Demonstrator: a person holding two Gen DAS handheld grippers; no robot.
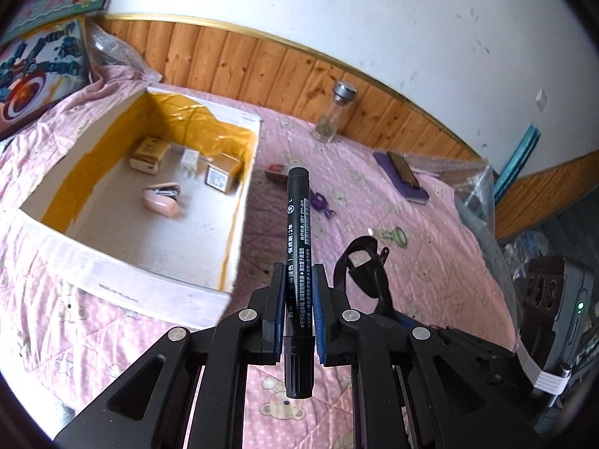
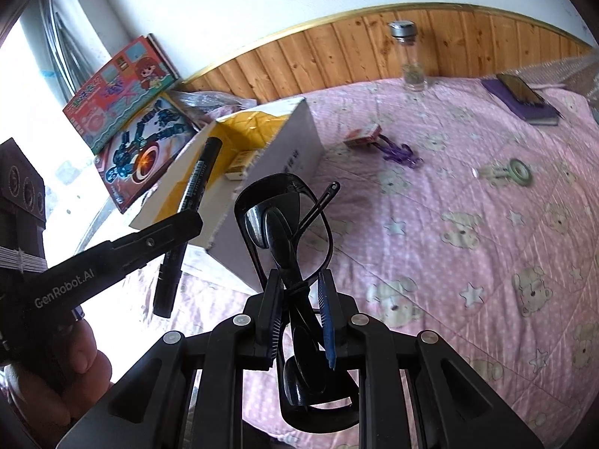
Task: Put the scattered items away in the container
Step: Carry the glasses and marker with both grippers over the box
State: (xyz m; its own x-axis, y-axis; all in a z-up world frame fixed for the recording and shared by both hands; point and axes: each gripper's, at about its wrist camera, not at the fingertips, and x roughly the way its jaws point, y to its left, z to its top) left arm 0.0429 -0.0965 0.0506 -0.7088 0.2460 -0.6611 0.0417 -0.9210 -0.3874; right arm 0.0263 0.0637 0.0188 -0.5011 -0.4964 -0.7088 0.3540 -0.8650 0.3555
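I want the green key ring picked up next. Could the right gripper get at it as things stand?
Probably not yet. The way across the quilt to the green key ring looks free, but the right gripper is shut on the sunglasses, so it would need to drop those in the box first.

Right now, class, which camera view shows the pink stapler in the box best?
The left wrist view. It looks down into the box, so the pink stapler lies in plain sight on the floor of it. In the right wrist view the box wall hides the stapler.
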